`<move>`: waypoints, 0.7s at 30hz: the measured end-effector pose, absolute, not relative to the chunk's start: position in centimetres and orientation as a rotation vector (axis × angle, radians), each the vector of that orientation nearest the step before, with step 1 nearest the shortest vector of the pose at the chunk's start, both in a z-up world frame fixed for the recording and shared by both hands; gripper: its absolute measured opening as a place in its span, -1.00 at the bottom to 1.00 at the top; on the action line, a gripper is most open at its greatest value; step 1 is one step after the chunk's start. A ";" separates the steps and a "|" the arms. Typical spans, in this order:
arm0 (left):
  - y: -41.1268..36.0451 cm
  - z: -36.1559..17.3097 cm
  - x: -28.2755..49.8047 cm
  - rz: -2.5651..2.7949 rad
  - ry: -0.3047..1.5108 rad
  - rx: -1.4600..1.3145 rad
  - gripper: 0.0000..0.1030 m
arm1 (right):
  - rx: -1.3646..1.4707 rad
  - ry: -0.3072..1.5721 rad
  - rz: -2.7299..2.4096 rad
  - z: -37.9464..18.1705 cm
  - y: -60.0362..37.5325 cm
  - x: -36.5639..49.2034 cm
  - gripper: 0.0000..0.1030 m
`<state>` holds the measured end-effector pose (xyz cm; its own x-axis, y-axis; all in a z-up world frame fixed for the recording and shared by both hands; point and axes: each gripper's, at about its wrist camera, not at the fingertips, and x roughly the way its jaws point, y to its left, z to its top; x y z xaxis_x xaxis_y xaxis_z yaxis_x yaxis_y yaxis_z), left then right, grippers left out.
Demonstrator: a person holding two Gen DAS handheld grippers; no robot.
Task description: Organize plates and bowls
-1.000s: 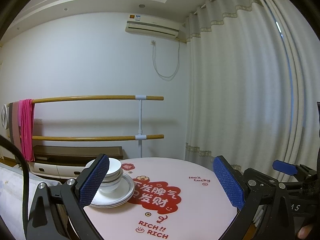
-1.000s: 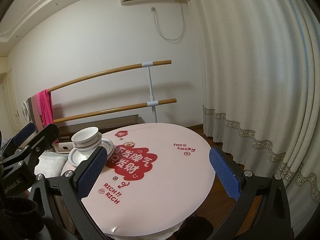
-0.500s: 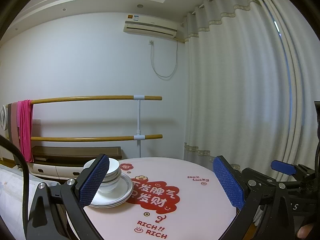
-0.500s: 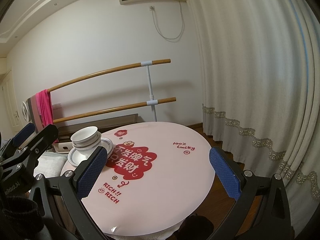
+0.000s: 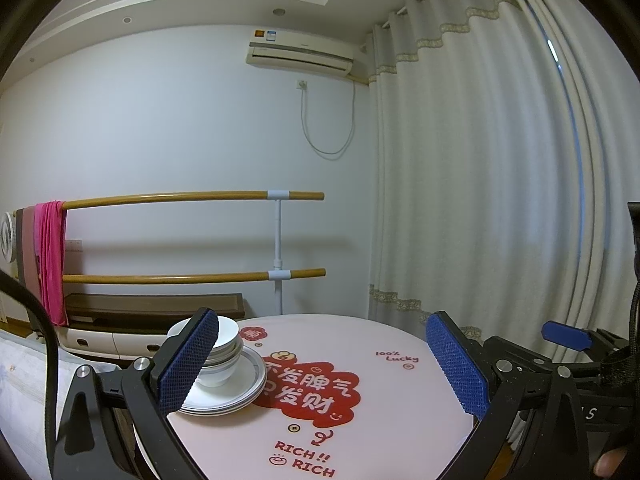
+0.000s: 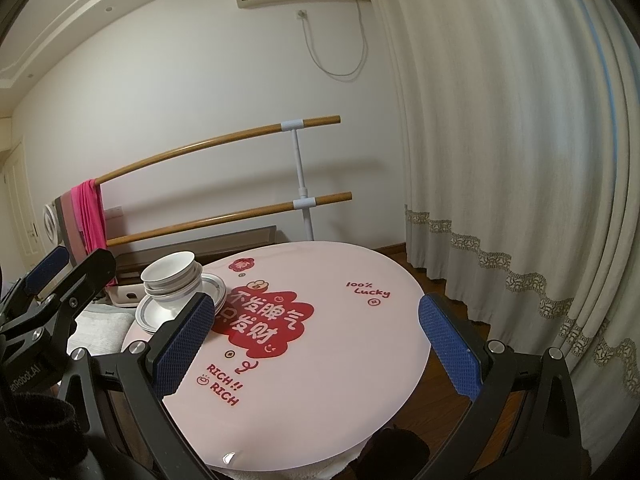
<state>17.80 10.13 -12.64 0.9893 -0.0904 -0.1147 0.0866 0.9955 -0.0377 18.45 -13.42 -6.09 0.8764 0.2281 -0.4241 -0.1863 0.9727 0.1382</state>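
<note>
Along the right side of the room hangs a wide white curtain (image 5: 500,200), and on the back wall are an air conditioner (image 5: 300,53) and two wooden bars (image 5: 180,197) with a pink cloth (image 5: 51,264) over their left end. In front of them stands the round pink counter (image 6: 340,320) with red print. On its far left part lie stacked plates (image 6: 212,286), and stacked bowls (image 6: 170,276) sit on them. The left hand-held gripper (image 5: 320,364) is spread wide and holds nothing; its left finger (image 5: 188,364) covers part of the bowls. The right hand-held gripper (image 6: 316,346) is also spread wide and empty, above the near counter, with the plates beyond its left finger (image 6: 180,352).
</note>
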 end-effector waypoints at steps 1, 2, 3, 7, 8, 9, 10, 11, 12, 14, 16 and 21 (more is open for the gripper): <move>10.1 -12.7 17.8 -0.089 0.117 -0.032 0.99 | 0.093 0.452 0.217 -6.1 -13.4 18.4 1.00; 10.1 -12.7 17.8 -0.088 0.118 -0.031 0.99 | 0.093 0.452 0.216 -6.1 -13.5 18.5 1.00; 10.1 -12.7 17.8 -0.089 0.119 -0.031 0.99 | 0.093 0.455 0.216 -6.1 -13.4 18.5 1.00; 10.1 -12.7 17.8 -0.090 0.119 -0.028 0.99 | 0.096 0.457 0.218 -6.2 -13.4 18.4 1.00; 10.1 -12.7 17.8 -0.090 0.119 -0.028 0.99 | 0.096 0.457 0.217 -6.2 -13.3 18.3 1.00; 10.1 -12.7 17.8 -0.089 0.118 -0.028 0.99 | 0.097 0.457 0.218 -6.2 -13.3 18.3 1.00; 10.1 -12.7 17.8 -0.089 0.118 -0.028 0.99 | 0.097 0.457 0.218 -6.2 -13.4 18.4 1.00; 10.1 -12.7 17.8 -0.090 0.118 -0.027 0.99 | 0.096 0.456 0.217 -6.2 -13.4 18.4 1.00; 10.1 -12.7 17.8 -0.091 0.118 -0.027 0.99 | 0.096 0.457 0.217 -6.2 -13.4 18.4 1.00; 10.2 -12.7 17.8 -0.090 0.117 -0.028 0.99 | 0.097 0.457 0.218 -6.2 -13.4 18.4 1.00; 10.2 -12.7 17.8 -0.089 0.117 -0.027 0.99 | 0.097 0.457 0.218 -6.2 -13.4 18.4 1.00; 10.2 -12.7 17.8 -0.090 0.117 -0.027 0.99 | 0.098 0.457 0.218 -6.2 -13.4 18.3 1.00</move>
